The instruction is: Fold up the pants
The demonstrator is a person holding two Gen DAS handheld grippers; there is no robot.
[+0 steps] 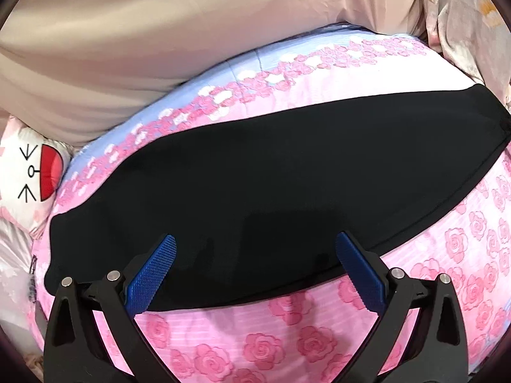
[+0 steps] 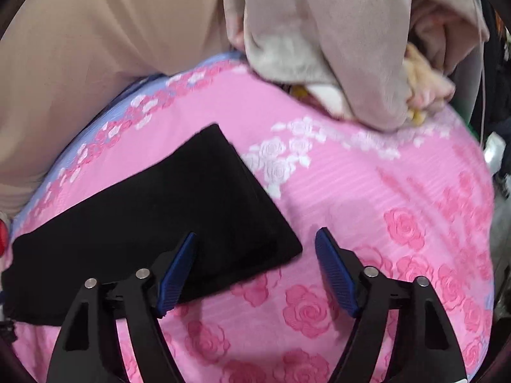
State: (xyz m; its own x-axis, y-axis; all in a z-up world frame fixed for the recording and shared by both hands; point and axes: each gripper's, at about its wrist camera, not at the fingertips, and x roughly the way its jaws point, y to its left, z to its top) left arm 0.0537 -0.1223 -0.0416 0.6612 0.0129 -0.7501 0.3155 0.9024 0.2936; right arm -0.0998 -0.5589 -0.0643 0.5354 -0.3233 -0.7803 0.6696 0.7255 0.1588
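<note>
The black pants (image 1: 255, 191) lie flat as a long folded strip across the pink rose-print bedspread (image 1: 287, 344). My left gripper (image 1: 255, 249) is open and empty, hovering over the strip's near edge around its middle. In the right wrist view the pants (image 2: 166, 217) end in a squared corner at the right. My right gripper (image 2: 255, 242) is open and empty, its left finger over that end and its right finger over the bedspread (image 2: 383, 191).
A beige sheet (image 1: 159, 32) rises behind the bed. A white cartoon-face pillow (image 1: 32, 172) lies at the left. A pile of beige and pale clothes (image 2: 351, 48) sits at the back right of the bed. Dark clutter (image 2: 498, 146) stands beyond the bed's right edge.
</note>
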